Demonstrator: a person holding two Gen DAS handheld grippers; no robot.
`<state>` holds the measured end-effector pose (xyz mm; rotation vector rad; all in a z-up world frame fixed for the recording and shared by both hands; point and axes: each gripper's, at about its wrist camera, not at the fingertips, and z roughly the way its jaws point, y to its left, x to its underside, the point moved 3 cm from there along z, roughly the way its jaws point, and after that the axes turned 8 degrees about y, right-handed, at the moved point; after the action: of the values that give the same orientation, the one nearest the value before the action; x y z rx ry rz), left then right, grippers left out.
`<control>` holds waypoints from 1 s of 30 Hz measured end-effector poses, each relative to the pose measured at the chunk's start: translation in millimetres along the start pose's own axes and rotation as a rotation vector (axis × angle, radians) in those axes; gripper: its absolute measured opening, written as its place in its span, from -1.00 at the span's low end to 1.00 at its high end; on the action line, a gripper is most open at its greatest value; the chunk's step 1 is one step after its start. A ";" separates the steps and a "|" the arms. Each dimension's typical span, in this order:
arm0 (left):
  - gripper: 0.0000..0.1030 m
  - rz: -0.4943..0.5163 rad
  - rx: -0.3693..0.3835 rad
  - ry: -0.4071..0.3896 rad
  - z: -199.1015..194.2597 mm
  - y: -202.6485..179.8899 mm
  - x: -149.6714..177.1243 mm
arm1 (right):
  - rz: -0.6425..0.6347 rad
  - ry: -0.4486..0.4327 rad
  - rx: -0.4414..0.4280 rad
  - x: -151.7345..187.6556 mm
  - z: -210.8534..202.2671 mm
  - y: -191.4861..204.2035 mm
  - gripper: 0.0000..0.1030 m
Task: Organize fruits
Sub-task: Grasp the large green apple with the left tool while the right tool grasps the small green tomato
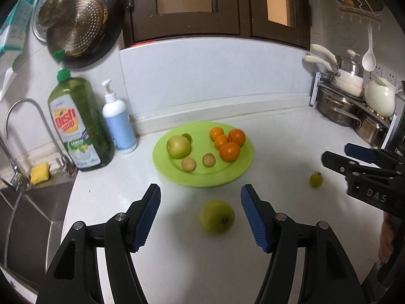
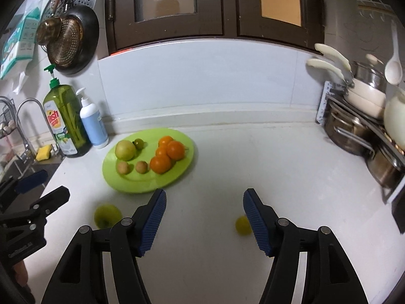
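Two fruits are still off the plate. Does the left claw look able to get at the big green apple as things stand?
Probably yes. The left claw is open, and the apple lies on bare counter in line with the gap between its fingers, with nothing between them.

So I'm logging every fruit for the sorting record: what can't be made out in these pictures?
- Small green fruit, right wrist view: blurred, partly behind the right gripper finger.
- Small dark-green fruit on the green plate, left wrist view: half hidden by the large green fruit.
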<state>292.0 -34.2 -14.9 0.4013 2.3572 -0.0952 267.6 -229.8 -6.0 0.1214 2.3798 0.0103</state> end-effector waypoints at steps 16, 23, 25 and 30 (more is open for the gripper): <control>0.29 -0.039 -0.051 0.126 42.5 -18.8 32.9 | 0.084 0.094 0.059 36.6 34.0 -30.6 0.24; 0.28 -0.074 -0.061 0.176 64.2 -24.1 32.5 | 0.150 0.169 0.028 37.9 66.1 -45.3 0.06; 0.28 -0.076 -0.072 0.176 67.6 -26.6 31.7 | 0.162 0.184 0.016 38.1 72.3 -47.5 -0.02; 0.28 -0.081 -0.099 0.183 77.7 -27.8 28.6 | 0.157 0.201 0.002 37.8 82.4 -49.7 -0.09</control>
<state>314.9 -67.3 -92.5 0.2759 2.5464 0.0212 292.7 -278.1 -93.9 0.3219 2.5647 0.0984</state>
